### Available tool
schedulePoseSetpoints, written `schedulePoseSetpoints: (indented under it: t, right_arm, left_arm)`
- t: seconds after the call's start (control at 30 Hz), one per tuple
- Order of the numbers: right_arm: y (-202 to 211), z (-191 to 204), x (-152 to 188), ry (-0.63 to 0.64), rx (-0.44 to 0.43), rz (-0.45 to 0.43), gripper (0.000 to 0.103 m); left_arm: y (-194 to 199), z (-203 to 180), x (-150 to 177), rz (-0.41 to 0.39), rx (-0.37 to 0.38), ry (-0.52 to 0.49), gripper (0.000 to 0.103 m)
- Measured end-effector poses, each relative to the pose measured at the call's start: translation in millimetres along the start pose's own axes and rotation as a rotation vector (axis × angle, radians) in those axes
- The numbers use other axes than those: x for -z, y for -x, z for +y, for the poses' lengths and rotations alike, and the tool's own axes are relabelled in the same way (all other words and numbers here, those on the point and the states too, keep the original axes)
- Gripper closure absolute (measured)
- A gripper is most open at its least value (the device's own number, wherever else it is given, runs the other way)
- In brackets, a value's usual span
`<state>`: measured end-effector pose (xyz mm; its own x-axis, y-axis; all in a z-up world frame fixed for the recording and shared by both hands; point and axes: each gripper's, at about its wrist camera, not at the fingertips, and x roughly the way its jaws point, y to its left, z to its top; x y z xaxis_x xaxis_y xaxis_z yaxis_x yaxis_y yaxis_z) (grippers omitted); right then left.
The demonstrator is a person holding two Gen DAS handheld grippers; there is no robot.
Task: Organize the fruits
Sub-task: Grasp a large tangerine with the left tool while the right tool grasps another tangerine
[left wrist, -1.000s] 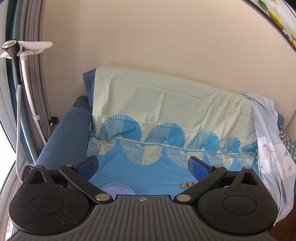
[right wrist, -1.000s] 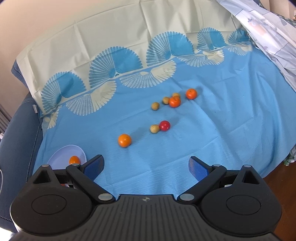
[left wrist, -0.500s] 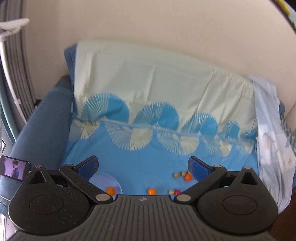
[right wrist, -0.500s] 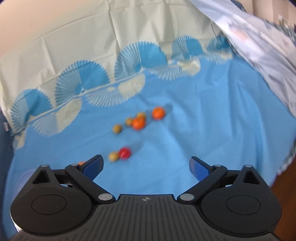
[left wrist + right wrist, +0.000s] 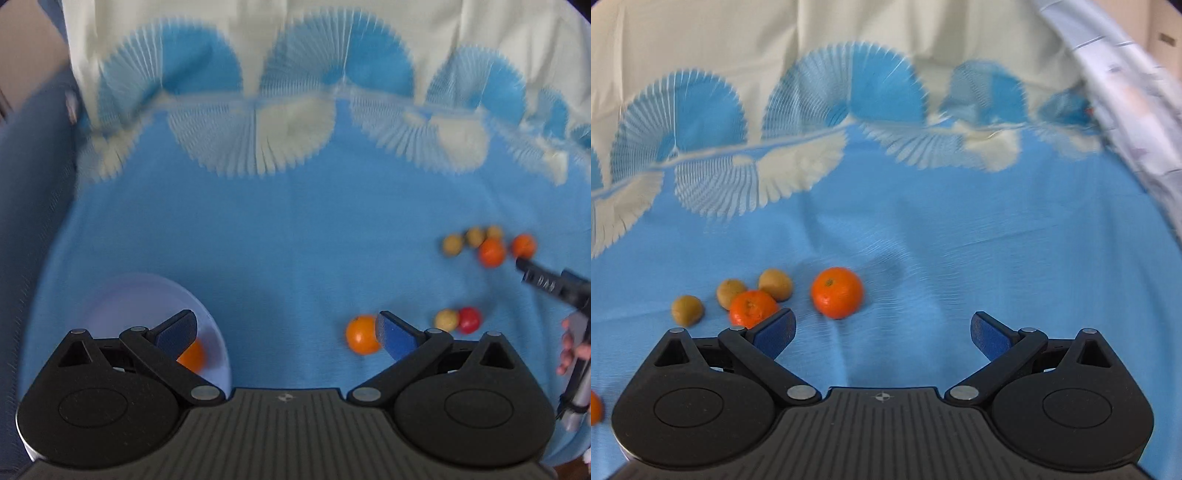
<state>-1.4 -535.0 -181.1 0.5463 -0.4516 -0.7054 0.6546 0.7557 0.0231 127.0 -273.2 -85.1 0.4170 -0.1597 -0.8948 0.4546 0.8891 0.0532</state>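
1. Both cameras pitched down and closer since half a second ago: wall gone from left view, fruit now much larger in right view.
2. My left gripper [image 5: 286, 332]: fingers spread wide, nothing between them. Hovering over the blue fan-patterned cloth [image 5: 280, 240].
3. My right gripper [image 5: 882, 330]: fingers spread wide too, nothing held. Its dark tip also shows in left view at 3 o'clock [image 5: 532, 273], with the person's fingertips [image 5: 570, 354] on the handle.
4. Pale lilac round plate [image 5: 122, 299] at 8 o'clock in left view, one orange mandarin [image 5: 192, 356] in it, partly hidden behind my left finger.
5. Loose orange mandarin on the cloth [image 5: 360, 334] just beside my left gripper's right finger, at 5 o'clock.
6. Small red round fruit [image 5: 470, 319] touching a small tan round fruit [image 5: 446, 319], at 4 o'clock in left view.
7. Far cluster, right view at 8–9 o'clock: three small tan fruits [image 5: 687, 310] [image 5: 730, 291] [image 5: 775, 283] around a mandarin [image 5: 751, 308] that sits just past my right gripper's left finger.
8. Biggest mandarin in right view [image 5: 836, 292] just right of that cluster, ahead of the finger gap, left of centre.
9. Pale printed sheet [image 5: 1137, 92] draped at 2 o'clock in right view. Motion blur on both views.
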Motion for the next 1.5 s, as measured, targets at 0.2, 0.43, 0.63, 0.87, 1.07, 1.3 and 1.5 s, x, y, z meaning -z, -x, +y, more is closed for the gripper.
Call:
schedulePoseSetpoints:
  t: [0.2,0.43,0.63,0.87,1.07,1.3,1.5]
  right_arm:
    - [-35.6,10.8,1.1,0.03,0.021,-0.012,0.001]
    - [-30.9,12.9,4.0,0.07,0.018,-0.073,0.015]
    - [-14.6,23.0,6.0,0.153,0.016,-0.081,0.065]
    - [2.0,10.9,16.5,0.069,0.002,-0.054,0.064]
    - [5.0,8.8,25.2,0.058,0.002,-0.05,0.064]
    - [45.8,10.1,25.3,0.014,0.005,-0.103,0.065]
    - [120.2,32.1,34.1,-0.016,-0.044,-0.17,0.065]
  left_arm:
    - [-61.7,-14.6,11.3,0.069,0.017,-0.08,0.0]
    - [-88.3,-41.7,5.0,0.16,0.175,-0.1,0.0]
    - [-84.1,-51.5,10.6,0.129,0.213,-0.083,0.035]
    - [-78.4,-62.5,12.2,0.105,0.237,-0.172,0.061]
    - [-85.9,-72.8,6.2,0.107,0.203,-0.165,0.063]
    - [-60.3,-66.1,13.0,0.051,0.137,-0.191,0.063]
    - [-0.4,-36.8,27.8,0.022,0.086,-0.165,0.063]
